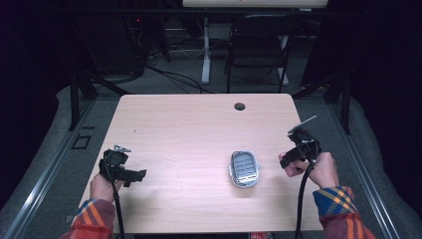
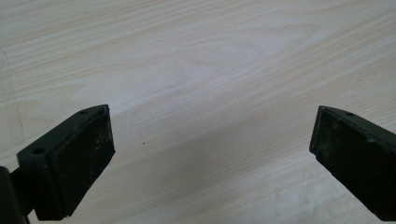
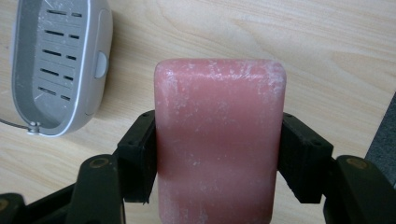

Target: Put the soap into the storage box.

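A pink bar of soap [image 3: 219,140] with a whitish dusty surface stands between the jaws of my right gripper [image 3: 219,161], which is shut on its two long sides. That right gripper [image 1: 288,159] hovers at the table's right side, a little to the right of a grey soap dish [image 1: 244,168] with a slotted tray inside. The same soap dish [image 3: 60,60] lies at the upper left of the right gripper view, apart from the soap. My left gripper [image 1: 137,175] rests low over the table's left side, and its jaws [image 2: 210,154] stand wide open over bare wood.
The light wooden table [image 1: 199,129] has a round cable hole [image 1: 240,106] near its far edge. Behind the table stand a dark folding chair [image 1: 259,45] and a white desk leg [image 1: 206,50]. The floor around is dark grey.
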Motion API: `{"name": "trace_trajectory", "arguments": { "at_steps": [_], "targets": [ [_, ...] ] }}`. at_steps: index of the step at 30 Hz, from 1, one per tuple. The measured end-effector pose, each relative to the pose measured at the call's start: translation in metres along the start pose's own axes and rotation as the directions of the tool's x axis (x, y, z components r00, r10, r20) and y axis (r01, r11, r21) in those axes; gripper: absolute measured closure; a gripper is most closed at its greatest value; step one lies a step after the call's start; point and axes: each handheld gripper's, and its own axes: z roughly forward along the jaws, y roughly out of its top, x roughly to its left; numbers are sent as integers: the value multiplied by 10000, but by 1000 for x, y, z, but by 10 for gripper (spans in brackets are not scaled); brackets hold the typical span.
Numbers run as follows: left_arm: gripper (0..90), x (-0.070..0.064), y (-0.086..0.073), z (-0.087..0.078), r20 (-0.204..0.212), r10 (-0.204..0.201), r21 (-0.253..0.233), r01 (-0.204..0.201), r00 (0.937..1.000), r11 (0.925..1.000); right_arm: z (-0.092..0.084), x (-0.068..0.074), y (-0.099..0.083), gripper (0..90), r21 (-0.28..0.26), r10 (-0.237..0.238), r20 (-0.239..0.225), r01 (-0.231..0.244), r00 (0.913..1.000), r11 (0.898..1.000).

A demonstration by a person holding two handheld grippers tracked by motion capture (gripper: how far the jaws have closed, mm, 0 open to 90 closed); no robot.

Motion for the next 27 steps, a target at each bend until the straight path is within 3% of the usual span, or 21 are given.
{"name": "trace_trajectory", "arguments": {
  "at_steps": [6, 7, 13, 26, 27],
  "targets": [
    [0, 0, 0, 0, -3, -16, 5, 16, 10000, 10000, -5, 7, 3, 372, -232, 93, 38, -92, 10000, 9997],
    [0, 0, 0, 0, 8, -15, 4, 15, 10000, 10000, -8, 7, 5, 372, -11, -82, 59, 82, 9999, 10000],
    [0, 0, 1, 1, 25, 13, 64, -13, 10000, 10000, -14, 16, 9, 372, -211, -124, -18, 123, 9999, 9997],
    [0, 0, 1, 1, 40, 45, 71, -45, 10000, 10000, -14, 35, 17, 372, -180, -589, -164, 586, 9981, 9981],
    [0, -1, 1, 1, 49, 27, 48, -28, 10000, 10000, -15, 38, 19, 372, 14, -783, -115, 783, 9969, 9969]
  ]
}}
